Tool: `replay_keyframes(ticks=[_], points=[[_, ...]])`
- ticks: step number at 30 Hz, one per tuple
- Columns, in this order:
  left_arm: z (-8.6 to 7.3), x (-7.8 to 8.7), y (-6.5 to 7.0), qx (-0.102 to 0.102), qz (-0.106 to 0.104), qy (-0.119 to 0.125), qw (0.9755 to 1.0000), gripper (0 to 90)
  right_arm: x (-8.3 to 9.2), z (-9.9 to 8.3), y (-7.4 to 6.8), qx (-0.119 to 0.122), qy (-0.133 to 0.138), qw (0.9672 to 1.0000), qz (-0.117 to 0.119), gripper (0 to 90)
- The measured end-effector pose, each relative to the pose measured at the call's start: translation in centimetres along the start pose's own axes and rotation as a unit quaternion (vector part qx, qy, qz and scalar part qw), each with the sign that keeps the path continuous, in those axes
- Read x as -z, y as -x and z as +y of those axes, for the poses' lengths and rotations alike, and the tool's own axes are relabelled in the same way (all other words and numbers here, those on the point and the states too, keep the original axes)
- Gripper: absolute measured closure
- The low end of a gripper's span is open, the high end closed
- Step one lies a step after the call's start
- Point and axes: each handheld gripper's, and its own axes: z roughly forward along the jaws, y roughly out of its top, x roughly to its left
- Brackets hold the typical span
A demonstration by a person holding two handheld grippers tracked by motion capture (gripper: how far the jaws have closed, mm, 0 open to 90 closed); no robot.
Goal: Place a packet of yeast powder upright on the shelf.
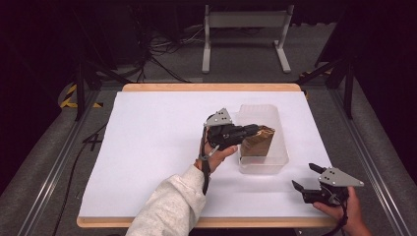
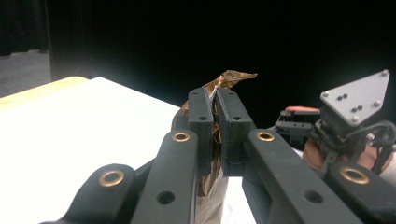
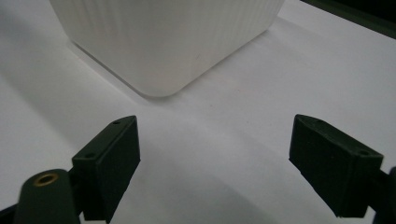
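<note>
Our right gripper (image 1: 306,178) rests at the tabletop's (image 1: 157,137) near right corner, jaws spread wide and holding nothing.

We see it facing the translucent ribbed plastic tub (image 3: 163,42) that stands in the right half of the tabletop, just short of the tub's rounded corner. Our left gripper (image 1: 252,130) reaches over the tub's near left rim, jaws clamped on the crumpled top of a brown foil bag (image 2: 224,84) (its lower part sits inside the tub, standing upright).
</note>
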Motion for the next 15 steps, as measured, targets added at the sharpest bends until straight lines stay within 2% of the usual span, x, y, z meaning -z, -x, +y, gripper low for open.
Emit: replay_keyframes(ticks=[1,4,7,10,15], points=[[0.02,-0.04,-0.03,-0.005,0.001,0.000,1.0000,85.6,0.04,0.03,0.03,-0.001,0.001,1.0000,0.000,16.9],[0.08,-0.05,0.04,-0.001,0.001,-0.001,1.0000,85.6,0.17,0.13,0.03,-0.003,0.006,1.0000,0.001,16.9],[0.21,-0.07,0.20,-0.006,0.004,-0.007,1.0000,85.5,0.11,0.11,0.00,0.001,0.005,1.0000,0.002,16.9],[0.22,-0.13,0.52,-0.024,0.012,-0.009,0.9996,85.6,0.20,0.10,0.03,-0.002,0.006,1.0000,0.001,16.9],[0.32,-0.16,0.42,-0.024,0.011,-0.011,0.9996,85.5,0.12,0.05,0.08,0.000,0.004,1.0000,0.001,16.9]])
